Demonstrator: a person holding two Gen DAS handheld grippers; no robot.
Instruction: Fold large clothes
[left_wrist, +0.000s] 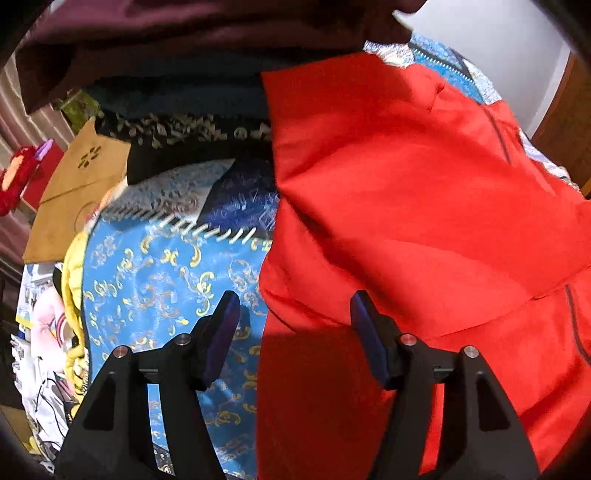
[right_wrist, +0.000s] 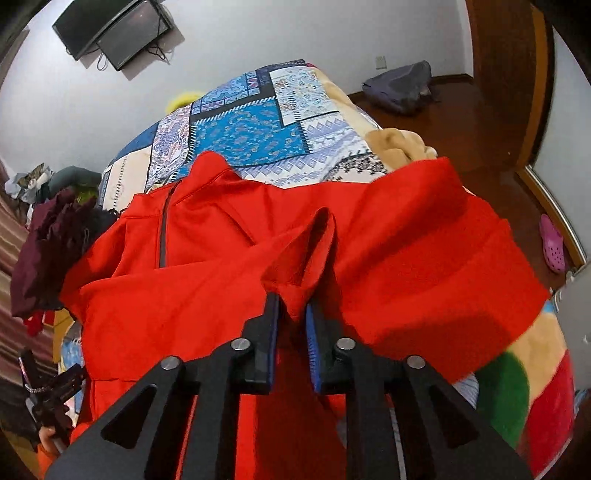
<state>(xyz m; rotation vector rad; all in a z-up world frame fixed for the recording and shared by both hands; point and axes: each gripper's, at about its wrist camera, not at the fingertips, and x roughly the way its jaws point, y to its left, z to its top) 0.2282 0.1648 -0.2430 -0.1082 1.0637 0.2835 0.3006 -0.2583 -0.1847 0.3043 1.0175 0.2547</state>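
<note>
A large red zip-neck top (right_wrist: 207, 280) lies spread on the patterned bedspread (right_wrist: 251, 136). My right gripper (right_wrist: 291, 306) is shut on a raised fold of the red top's fabric (right_wrist: 306, 251), lifted above the rest. In the left wrist view the red top (left_wrist: 424, 221) fills the right half. My left gripper (left_wrist: 295, 306) is open and empty, hovering over the top's left edge where it meets the blue bedspread (left_wrist: 155, 280).
A dark maroon garment (right_wrist: 51, 254) is heaped at the bed's left, also at the top of the left wrist view (left_wrist: 184, 44). A tan envelope-like item (left_wrist: 74, 192) and a yellow garment (left_wrist: 72, 280) lie left. A TV (right_wrist: 114, 33), wooden floor and a pink clog (right_wrist: 552, 247) are beyond.
</note>
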